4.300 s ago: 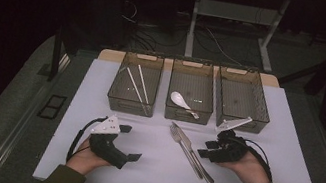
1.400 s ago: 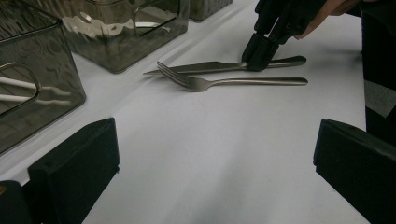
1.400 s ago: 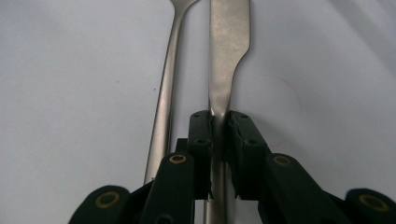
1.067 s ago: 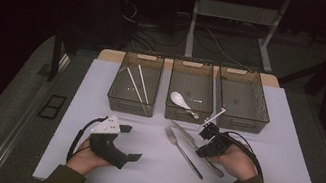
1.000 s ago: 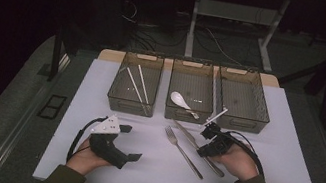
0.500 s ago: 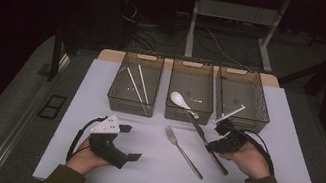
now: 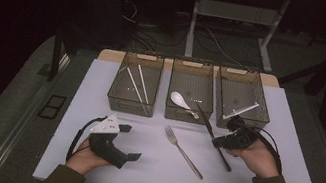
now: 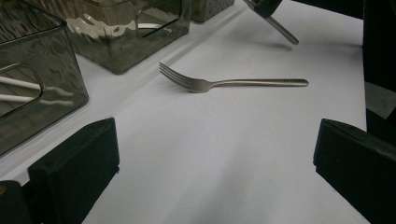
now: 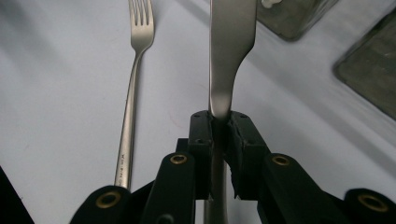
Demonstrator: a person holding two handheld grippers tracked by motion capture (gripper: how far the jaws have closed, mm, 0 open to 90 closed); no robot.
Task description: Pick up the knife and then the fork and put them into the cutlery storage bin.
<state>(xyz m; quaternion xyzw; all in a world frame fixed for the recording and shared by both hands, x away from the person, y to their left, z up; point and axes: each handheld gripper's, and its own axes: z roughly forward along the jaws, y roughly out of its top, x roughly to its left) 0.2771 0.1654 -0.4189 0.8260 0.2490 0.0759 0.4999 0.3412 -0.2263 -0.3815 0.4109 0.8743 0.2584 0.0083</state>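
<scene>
1. Your right gripper [image 9: 219, 126] is clamped on the knife [image 9: 231, 51], lifted near the middle bin [image 7: 192, 84]; the blade tip is cut off.
2. Your left gripper [image 7: 129, 141] rests with jaws apart, holding nothing.
3. The fork [image 7: 183, 151] lies on the table [image 7: 100, 90] between both grippers.

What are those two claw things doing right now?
Left gripper: open, empty, resting on the white table.
Right gripper: closed on a slim silver metal table knife.

the fork [image 9: 132, 88] handle bears small stamped lettering, too blurred to read
</scene>
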